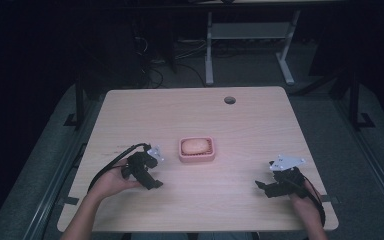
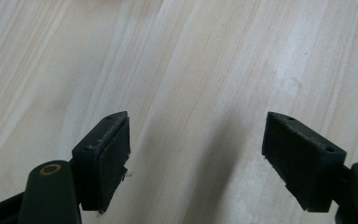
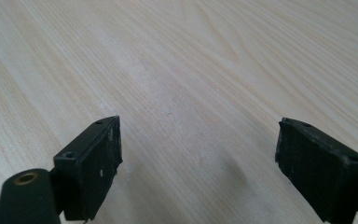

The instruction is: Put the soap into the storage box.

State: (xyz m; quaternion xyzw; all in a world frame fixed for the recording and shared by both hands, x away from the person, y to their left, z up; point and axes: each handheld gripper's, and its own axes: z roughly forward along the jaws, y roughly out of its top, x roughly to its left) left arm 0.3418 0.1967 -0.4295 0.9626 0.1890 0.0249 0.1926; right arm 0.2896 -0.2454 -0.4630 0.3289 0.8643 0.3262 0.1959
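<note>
The soap [image 1: 194, 146] lies in its pink dish [image 1: 197, 158] at mid-table, untouched. Our left gripper [image 1: 152, 181] waits just left of the dish, our right gripper [image 1: 265, 187] well off to the right, both with jaws spread and empty. We judge nothing begun; next comes a reach to the dish.

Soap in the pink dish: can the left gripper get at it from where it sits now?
Probably yes. The left gripper is open and empty, close beside the pink dish; only bare table lies between. The soap sits uncovered in the dish, and the right gripper is well off.
</note>
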